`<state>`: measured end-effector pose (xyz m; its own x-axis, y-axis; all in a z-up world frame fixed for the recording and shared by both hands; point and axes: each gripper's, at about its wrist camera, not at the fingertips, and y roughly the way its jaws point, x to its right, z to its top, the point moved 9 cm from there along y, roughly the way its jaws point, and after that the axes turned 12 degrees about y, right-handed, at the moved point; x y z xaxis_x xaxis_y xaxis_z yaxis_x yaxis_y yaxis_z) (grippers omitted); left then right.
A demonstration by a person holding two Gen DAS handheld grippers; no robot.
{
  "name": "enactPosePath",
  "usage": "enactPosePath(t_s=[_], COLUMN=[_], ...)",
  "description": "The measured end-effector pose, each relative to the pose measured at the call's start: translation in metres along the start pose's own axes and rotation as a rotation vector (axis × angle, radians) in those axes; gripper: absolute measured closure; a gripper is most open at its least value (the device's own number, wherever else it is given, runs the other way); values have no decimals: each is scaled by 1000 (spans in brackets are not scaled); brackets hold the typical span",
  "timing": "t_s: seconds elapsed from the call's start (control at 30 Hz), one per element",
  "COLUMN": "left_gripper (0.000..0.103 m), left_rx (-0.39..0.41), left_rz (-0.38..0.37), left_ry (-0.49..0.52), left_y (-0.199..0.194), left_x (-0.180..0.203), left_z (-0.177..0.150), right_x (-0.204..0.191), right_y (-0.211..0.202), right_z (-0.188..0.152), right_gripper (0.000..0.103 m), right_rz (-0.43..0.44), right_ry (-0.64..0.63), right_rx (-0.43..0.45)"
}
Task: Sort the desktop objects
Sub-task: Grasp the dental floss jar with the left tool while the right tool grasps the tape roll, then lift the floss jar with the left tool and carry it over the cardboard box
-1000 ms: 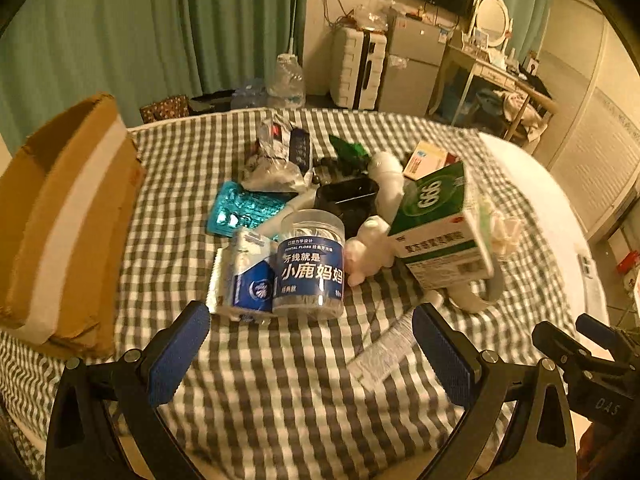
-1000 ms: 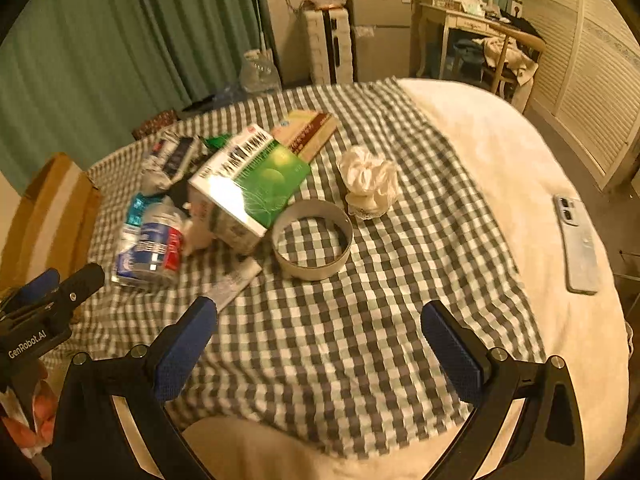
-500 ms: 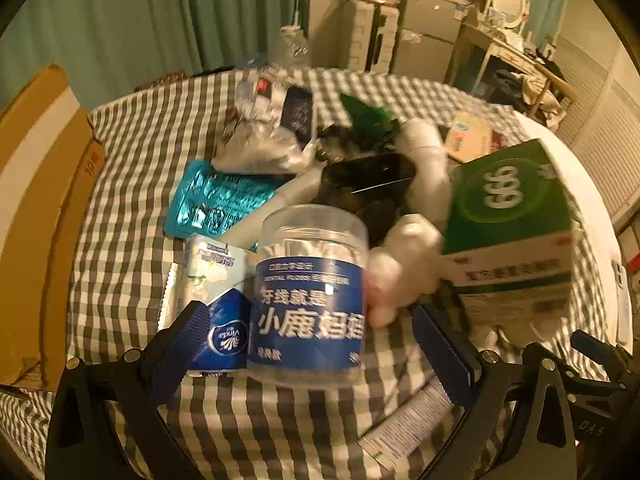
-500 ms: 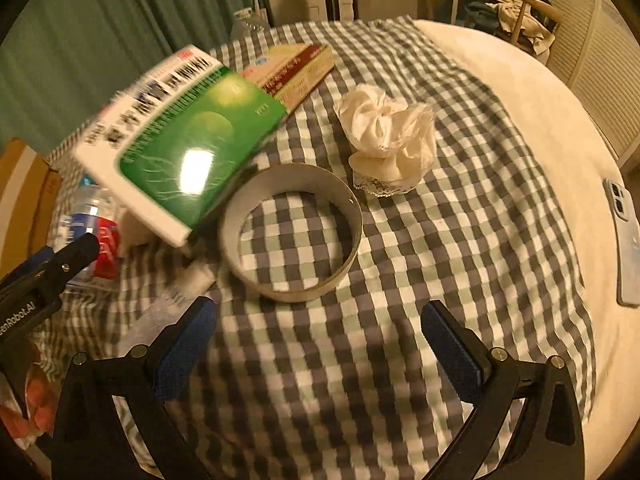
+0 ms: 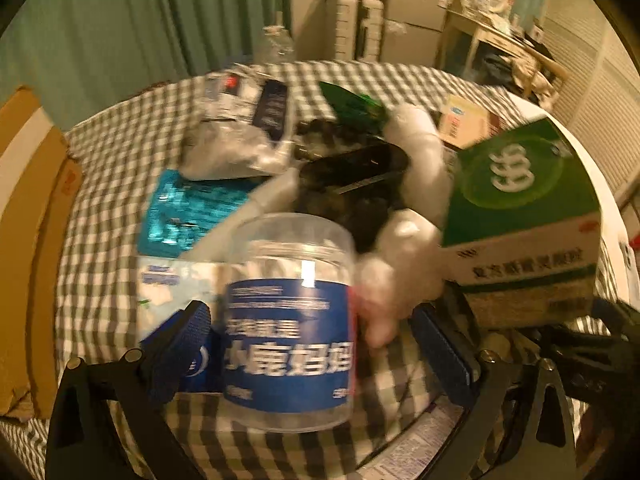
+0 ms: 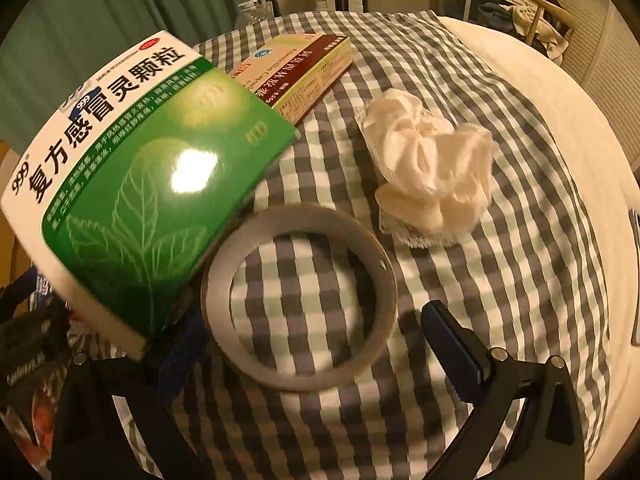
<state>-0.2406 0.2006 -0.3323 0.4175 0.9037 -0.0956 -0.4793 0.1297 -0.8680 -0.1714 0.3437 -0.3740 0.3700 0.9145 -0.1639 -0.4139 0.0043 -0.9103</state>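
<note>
A clear jar with a blue label stands on the checked cloth between the open fingers of my left gripper, with gaps on both sides. A tissue pack lies left of it and a pink-white plush toy right of it. In the right wrist view a grey tape ring lies flat between the open fingers of my right gripper. A green and white medicine box leans over the ring's left edge and hides the left finger's tip; it also shows in the left wrist view.
A cardboard box stands at the left. A teal packet, a black case, plastic bags and a white bottle crowd the far middle. A red-yellow box and a white scrunchie lie beyond the ring.
Both grippers have moved forward and down. The jar now stands between the left fingers, and the tape ring lies between the right fingers. Both stay open.
</note>
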Motion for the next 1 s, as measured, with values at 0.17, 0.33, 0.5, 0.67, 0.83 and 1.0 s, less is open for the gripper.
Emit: enactPosePath(t_s=[0.17, 0.33, 0.5, 0.67, 0.83, 1.0], left_gripper=[22, 36, 39, 40, 40, 40], left_rx=[-26, -56, -42, -18, -12, 35], left_rz=[-25, -48, -47, -51, -78, -58], left_ry=[22, 24, 31, 19, -12, -23], left_y=[4, 0, -18, -43, -61, -91], left_x=[-1, -6, -17, -32, -36, -36], left_z=[-3, -13, -16, -16, -21, -14], right_x=[-12, -7, 1, 11, 24, 32], right_y=[1, -6, -24, -50, -80, -101], right_z=[-7, -15, -26, -40, -50, -41], right_gripper=[20, 21, 21, 21, 21, 21], right_rz=[-15, -3, 2, 2, -13, 9], right_ry=[-47, -14, 17, 45, 40, 53], right_rx=[-20, -36, -32, -7, -14, 21])
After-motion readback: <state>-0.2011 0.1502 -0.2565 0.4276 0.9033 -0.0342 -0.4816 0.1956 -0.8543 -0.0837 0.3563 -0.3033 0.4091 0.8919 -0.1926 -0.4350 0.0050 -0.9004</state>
